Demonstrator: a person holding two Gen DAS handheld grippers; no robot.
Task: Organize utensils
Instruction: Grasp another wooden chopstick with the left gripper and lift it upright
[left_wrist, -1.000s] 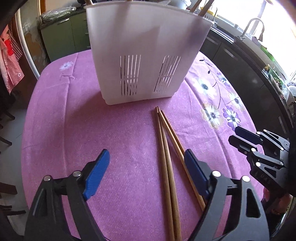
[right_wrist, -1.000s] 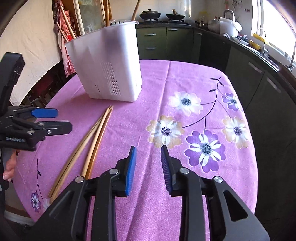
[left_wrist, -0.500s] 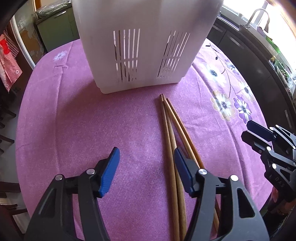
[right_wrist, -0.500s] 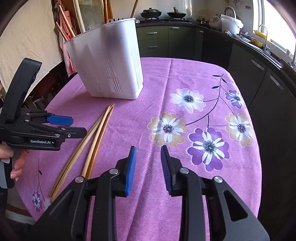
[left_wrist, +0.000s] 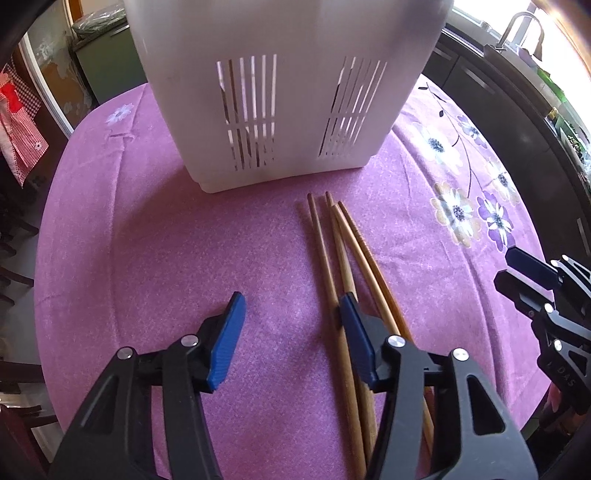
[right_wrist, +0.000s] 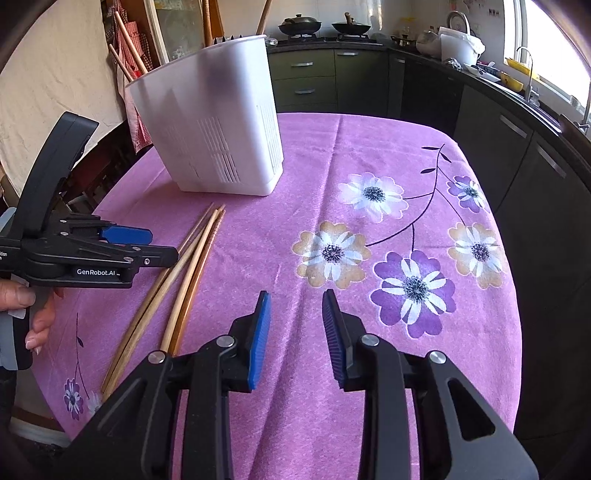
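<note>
Between our left gripper's (left_wrist: 291, 332) parted jaws lies only bare purple cloth. The wooden chopsticks (left_wrist: 340, 258) lie flat on the counter (left_wrist: 147, 240) just at and under the jaw on its right-hand side, not yet between the two. We count about four sticks, laid lengthwise away from us, thin ends close together and pointing at the white utensil holder (left_wrist: 288, 92) straight ahead of the jaws. The sticks stop short of the holder's base, with a strip of cloth between.

We judge that the jaws are spread and held low because we are lining up to pinch the sticks. A small shift toward that right-hand side should bring a stick between them.

Our right gripper (right_wrist: 295, 332) hovers with its jaws also parted and nothing between them, above the flowered part of the cloth. In its view the left gripper (right_wrist: 125, 243) sits off to its left over the sticks' middle, and the holder stands beyond, already carrying several upright sticks.

Open room is good ahead and to the left of the left jaws. The counter's rounded edge curves away on both sides, and the sticks' thick ends reach near the front edge below the left gripper. Dark kitchen cabinets (right_wrist: 517, 147) stand well apart beyond the far edge.
</note>
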